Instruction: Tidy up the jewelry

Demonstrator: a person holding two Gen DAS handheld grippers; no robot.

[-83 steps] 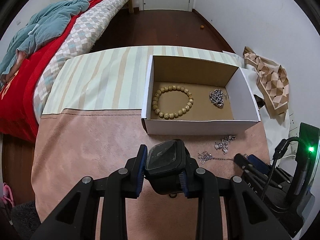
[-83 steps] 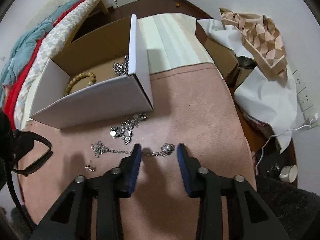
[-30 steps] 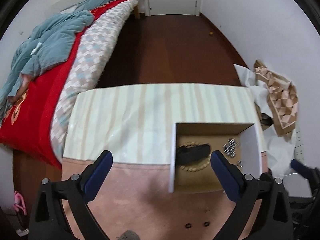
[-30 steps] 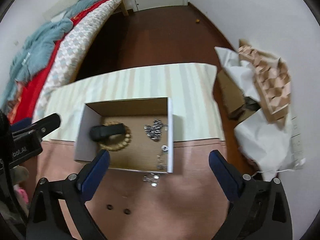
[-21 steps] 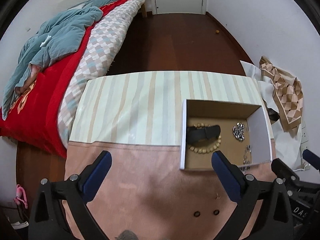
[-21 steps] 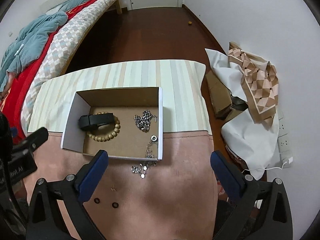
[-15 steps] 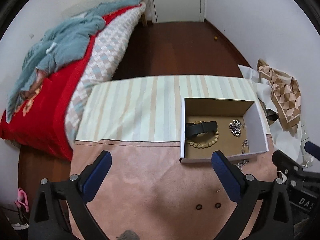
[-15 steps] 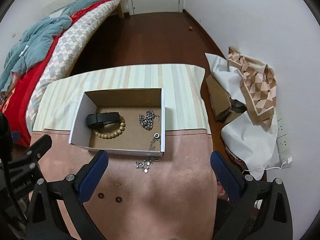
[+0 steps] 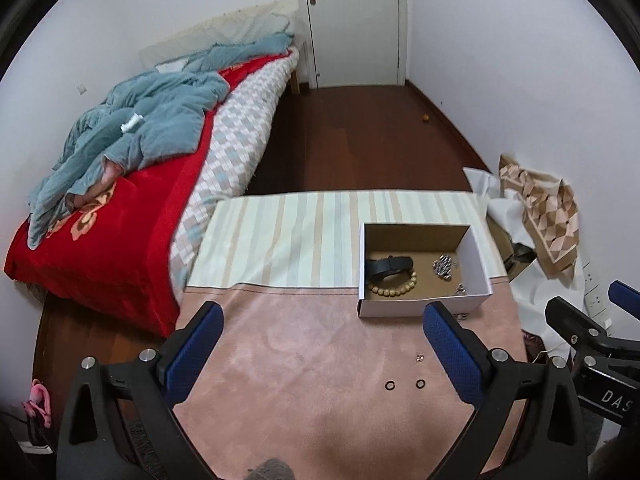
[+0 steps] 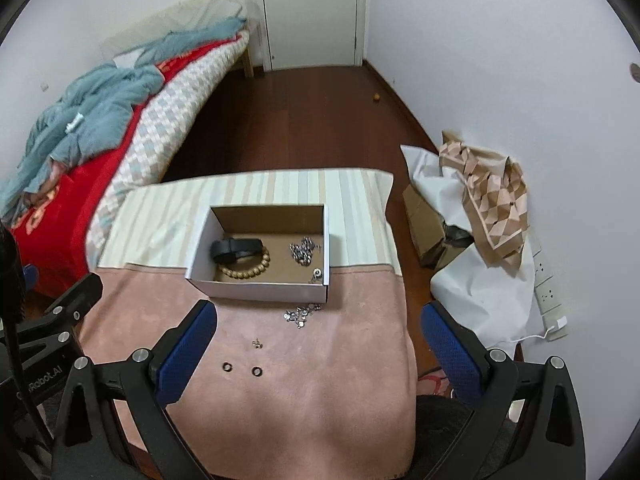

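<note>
A white cardboard box [image 9: 400, 308] [image 10: 256, 290] stands on the table and holds a black watch [image 9: 388, 265] [image 10: 236, 247], a wooden bead bracelet [image 9: 394, 286] [image 10: 246, 270] and a silver chain [image 9: 443, 268] [image 10: 303, 253]. Another silver chain [image 10: 302, 314] hangs over the box's front wall onto the pink cloth. Two small dark rings [image 9: 404, 384] [image 10: 241, 369] and a tiny stud [image 10: 257, 344] lie on the cloth. My left gripper [image 9: 320, 344] and right gripper [image 10: 318, 344] are both wide open and empty, held high above the table, well back from the box.
The table has a pink cloth [image 10: 320, 392] in front and a striped cloth [image 9: 288, 236] behind. A bed [image 9: 120, 200] with red and teal covers lies left. Paper, cardboard and a patterned cloth [image 10: 492, 184] are piled by the right wall. A door [image 10: 312, 12] is at the back.
The left gripper let go of the black watch, which now lies in the box. The right gripper opened wide and a chain now hangs over the box wall. Both grippers have pulled up and back.
</note>
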